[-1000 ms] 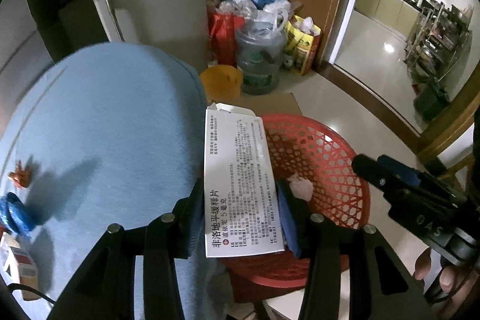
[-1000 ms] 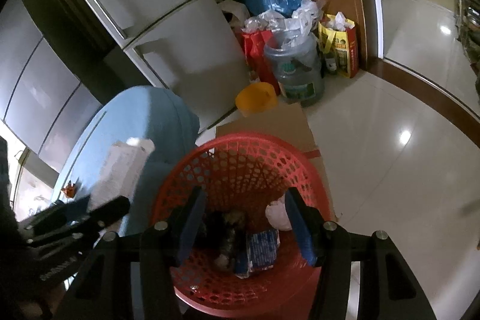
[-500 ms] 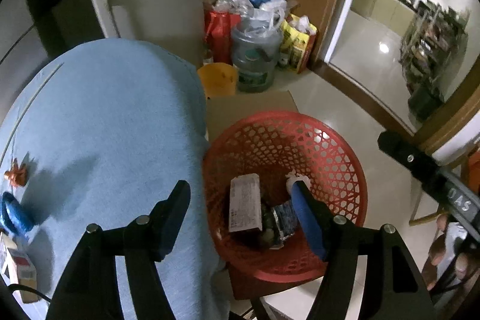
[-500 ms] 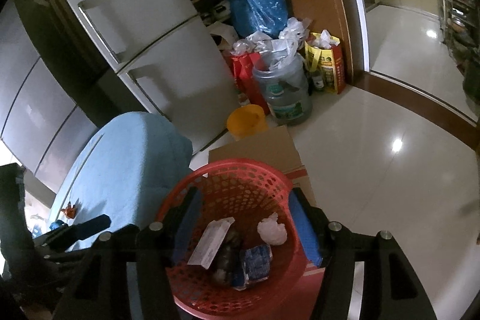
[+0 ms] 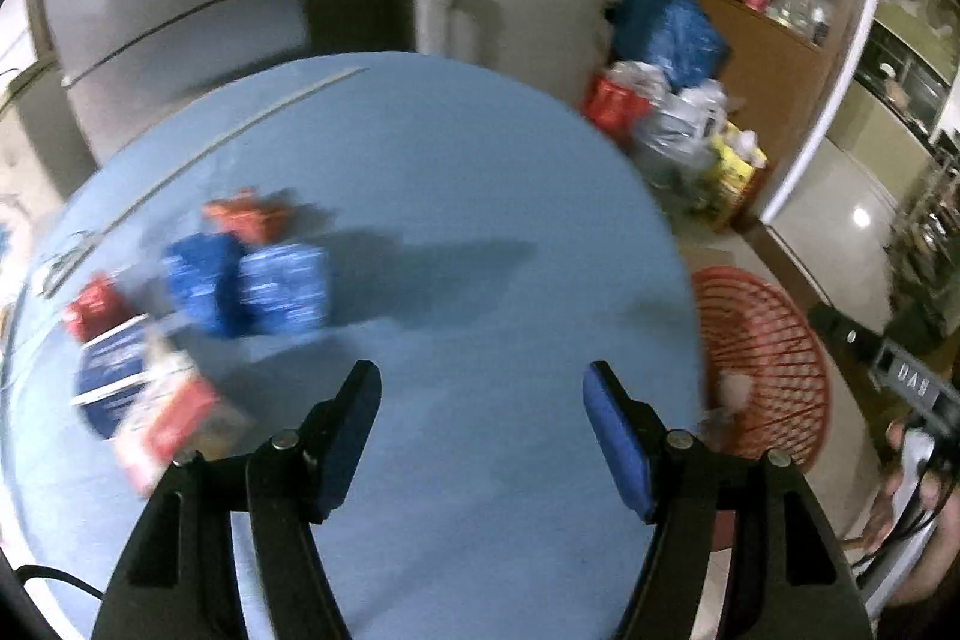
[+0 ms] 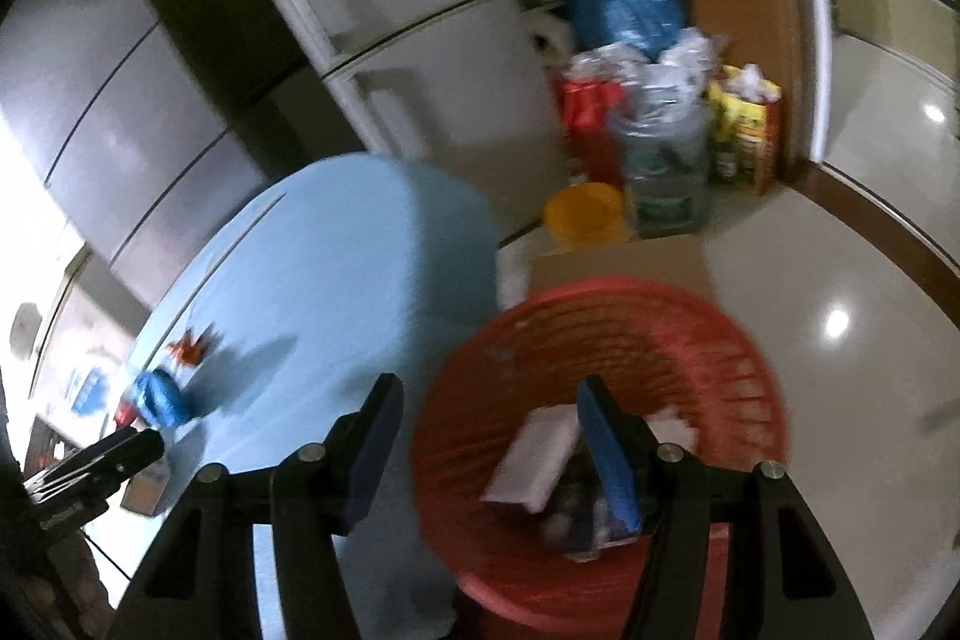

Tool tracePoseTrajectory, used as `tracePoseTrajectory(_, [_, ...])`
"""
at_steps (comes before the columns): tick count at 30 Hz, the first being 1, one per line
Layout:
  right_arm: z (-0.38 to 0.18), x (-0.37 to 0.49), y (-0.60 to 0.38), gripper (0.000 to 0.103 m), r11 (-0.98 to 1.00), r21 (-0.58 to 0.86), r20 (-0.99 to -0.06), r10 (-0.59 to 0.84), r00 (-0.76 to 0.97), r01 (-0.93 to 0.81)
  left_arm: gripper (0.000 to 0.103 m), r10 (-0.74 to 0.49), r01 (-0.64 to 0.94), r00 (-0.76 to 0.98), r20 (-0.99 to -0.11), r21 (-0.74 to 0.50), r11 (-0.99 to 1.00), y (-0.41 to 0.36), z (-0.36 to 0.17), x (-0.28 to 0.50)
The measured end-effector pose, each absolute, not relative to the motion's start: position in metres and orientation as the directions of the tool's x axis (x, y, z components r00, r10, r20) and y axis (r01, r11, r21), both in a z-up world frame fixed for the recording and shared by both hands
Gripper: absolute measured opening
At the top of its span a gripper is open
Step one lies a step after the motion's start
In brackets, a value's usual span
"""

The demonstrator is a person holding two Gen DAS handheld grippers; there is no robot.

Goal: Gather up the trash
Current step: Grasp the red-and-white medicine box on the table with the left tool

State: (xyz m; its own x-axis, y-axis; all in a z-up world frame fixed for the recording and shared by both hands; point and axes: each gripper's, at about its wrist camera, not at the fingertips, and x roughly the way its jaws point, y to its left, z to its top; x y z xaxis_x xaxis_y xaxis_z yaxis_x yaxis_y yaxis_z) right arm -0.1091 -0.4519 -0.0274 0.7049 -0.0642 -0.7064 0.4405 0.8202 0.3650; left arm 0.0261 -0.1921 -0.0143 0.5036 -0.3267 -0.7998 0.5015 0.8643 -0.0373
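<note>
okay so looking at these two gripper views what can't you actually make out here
- Left wrist view: the packets on the blue table are motion-blurred; no labels readable, count unclear.
- Left wrist view: the red basket is partly hidden by the table edge, its contents mostly unseen.
- Right wrist view: trash under the white box in the basket is blurred and partly covered by the right gripper.
- Right wrist view: the left gripper is cut off at the frame edge.

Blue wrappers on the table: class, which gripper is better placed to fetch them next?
Left. The left gripper is open over the table, facing the blue wrappers; the right gripper points at the red basket.
</note>
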Motion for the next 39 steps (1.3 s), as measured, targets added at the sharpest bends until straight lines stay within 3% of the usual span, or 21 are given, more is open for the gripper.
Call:
tracePoseTrajectory(7, [-0.022, -0.081, -0.386, 0.064, 0.886, 0.342, -0.706, 0.022, 0.707, 0.314, 0.070, -0.267, 0.442, 0.563, -0.782, 0.013, 0.897, -0.093, -0.014, 0.050])
tracePoseTrajectory(9, [-0.020, -0.075, -0.371, 0.064, 0.899, 0.332, -0.709, 0.038, 0.704, 0.286, 0.075, -0.268, 0.430, 0.556, -0.787, -0.004, 0.903, -0.072, -0.016, 0.060])
tracePoseTrajectory(19, [-0.015, -0.067, -0.337, 0.064, 0.928, 0.294, -0.727, 0.061, 0.684, 0.230, 0.077, -0.262, 0.468, 0.509, -0.820, 0.008, 0.883, -0.052, -0.058, 0.090])
tracePoseTrajectory(23, [-0.018, -0.066, -0.334, 0.064, 0.930, 0.287, -0.737, 0.062, 0.673, 0.229, 0.071, -0.300, 0.457, 0.482, -0.823, -0.056, 0.888, -0.051, -0.064, 0.093])
tracePoseTrajectory(25, [-0.020, -0.063, -0.333, 0.064, 0.930, 0.288, -0.741, 0.064, 0.669, 0.230, 0.058, -0.289, 0.476, 0.487, -0.824, -0.027, 0.879, -0.053, -0.067, 0.088])
tracePoseTrajectory(26, [-0.020, -0.062, -0.332, 0.064, 0.929, 0.290, -0.742, 0.067, 0.668, 0.229, 0.057, -0.284, 0.479, 0.491, -0.823, -0.017, 0.878, -0.053, -0.068, 0.087])
tracePoseTrajectory(31, [-0.022, -0.059, -0.326, 0.064, 0.932, 0.293, -0.741, 0.081, 0.667, 0.213, 0.053, -0.274, 0.455, 0.511, -0.815, -0.014, 0.890, -0.048, -0.066, 0.080])
tracePoseTrajectory(39, [-0.022, -0.048, -0.312, 0.064, 0.937, 0.306, -0.735, 0.119, 0.667, 0.169, 0.053, -0.177, 0.282, 0.579, -0.796, -0.009, 0.959, -0.002, -0.052, 0.049])
